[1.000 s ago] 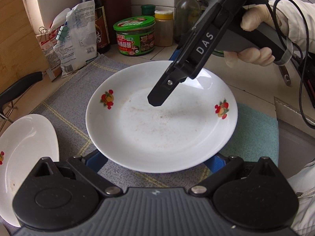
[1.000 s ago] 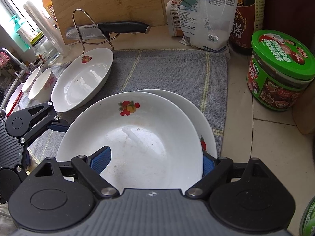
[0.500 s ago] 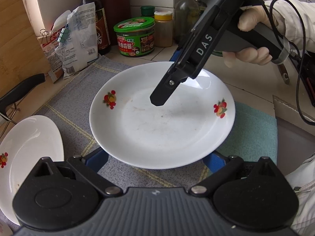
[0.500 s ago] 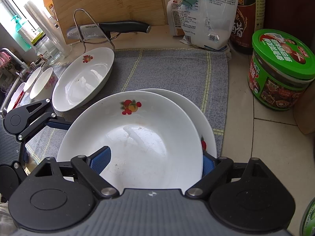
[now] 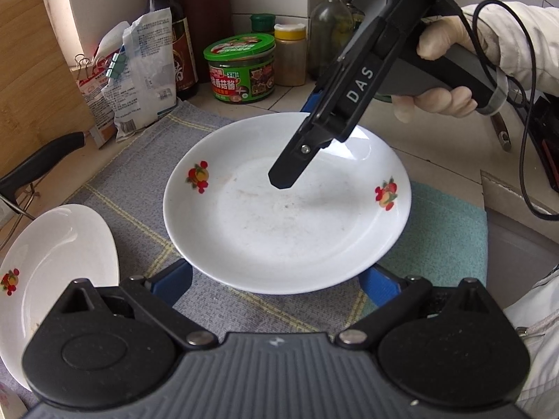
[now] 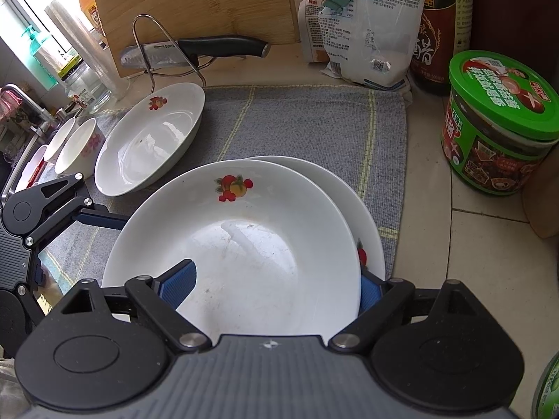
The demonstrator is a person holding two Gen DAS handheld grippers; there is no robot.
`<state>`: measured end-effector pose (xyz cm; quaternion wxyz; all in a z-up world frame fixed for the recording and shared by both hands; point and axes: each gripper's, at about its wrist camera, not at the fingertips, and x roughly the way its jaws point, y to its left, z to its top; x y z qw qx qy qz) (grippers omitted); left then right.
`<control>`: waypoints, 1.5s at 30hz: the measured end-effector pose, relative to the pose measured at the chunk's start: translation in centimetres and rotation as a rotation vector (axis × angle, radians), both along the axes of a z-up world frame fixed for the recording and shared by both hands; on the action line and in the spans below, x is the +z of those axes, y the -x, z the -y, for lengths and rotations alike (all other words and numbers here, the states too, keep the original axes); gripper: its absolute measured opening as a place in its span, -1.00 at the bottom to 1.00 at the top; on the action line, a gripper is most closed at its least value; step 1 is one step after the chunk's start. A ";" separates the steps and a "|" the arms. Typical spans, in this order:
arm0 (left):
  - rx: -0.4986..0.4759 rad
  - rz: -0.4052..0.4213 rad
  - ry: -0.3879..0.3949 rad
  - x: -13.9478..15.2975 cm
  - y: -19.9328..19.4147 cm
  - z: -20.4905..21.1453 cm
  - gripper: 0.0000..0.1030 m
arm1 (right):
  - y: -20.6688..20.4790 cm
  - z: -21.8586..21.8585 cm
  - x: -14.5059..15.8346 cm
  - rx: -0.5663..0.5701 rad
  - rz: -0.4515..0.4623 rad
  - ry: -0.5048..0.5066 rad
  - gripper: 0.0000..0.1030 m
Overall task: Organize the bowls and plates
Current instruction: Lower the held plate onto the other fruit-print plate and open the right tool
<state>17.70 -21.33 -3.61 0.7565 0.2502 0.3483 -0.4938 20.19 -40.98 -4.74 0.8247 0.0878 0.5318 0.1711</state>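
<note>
A white plate with fruit prints [image 5: 286,220] is held above the grey cloth [image 5: 139,174]; it also shows in the right wrist view [image 6: 244,244], above a second plate [image 6: 363,216] lying on the cloth. My right gripper [image 6: 276,282] is shut on its far rim, one finger inside the plate [image 5: 297,160]. My left gripper [image 5: 276,279] is open, its blue pads either side of the near rim, below the plate. A third plate [image 5: 52,262] lies to the left, seen too in the right wrist view [image 6: 150,139].
A green-lidded jar [image 5: 241,66], a sauce bottle [image 5: 174,35], clipped bags [image 5: 139,76] and other jars stand at the back. A knife on a wire rack [image 6: 195,52] leans before a cutting board [image 6: 195,3]. Small bowls [image 6: 77,143] sit near the sink. A teal cloth [image 5: 447,244] lies right.
The held plate has shifted slightly right and away in the left wrist view. The left gripper has moved closer under its near rim. Both grippers keep their states.
</note>
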 end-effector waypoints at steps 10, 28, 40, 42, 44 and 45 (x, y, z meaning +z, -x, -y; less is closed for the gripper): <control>-0.006 -0.003 -0.009 0.0 0.3 -0.1 0.96 | 0.0 0.0 0.0 0.008 -0.004 -0.003 0.86; -0.015 -0.023 -0.017 -0.3 0.4 -0.3 0.96 | -0.4 -0.3 0.3 0.017 -0.042 0.012 1.00; -0.024 -0.024 -0.013 -0.3 0.3 -0.4 0.96 | -0.1 -0.1 1.1 0.011 -0.046 0.037 1.00; -0.028 -0.024 -0.014 -0.3 0.3 -0.5 0.96 | 0.0 -0.1 1.2 0.008 -0.044 0.043 1.00; -0.030 -0.027 -0.012 -0.3 0.3 -0.6 0.96 | 0.1 -0.3 1.4 0.009 -0.042 0.056 1.00; -0.031 -0.027 -0.011 -0.3 0.4 -0.6 0.96 | 0.1 -0.3 1.4 0.010 -0.042 0.063 1.00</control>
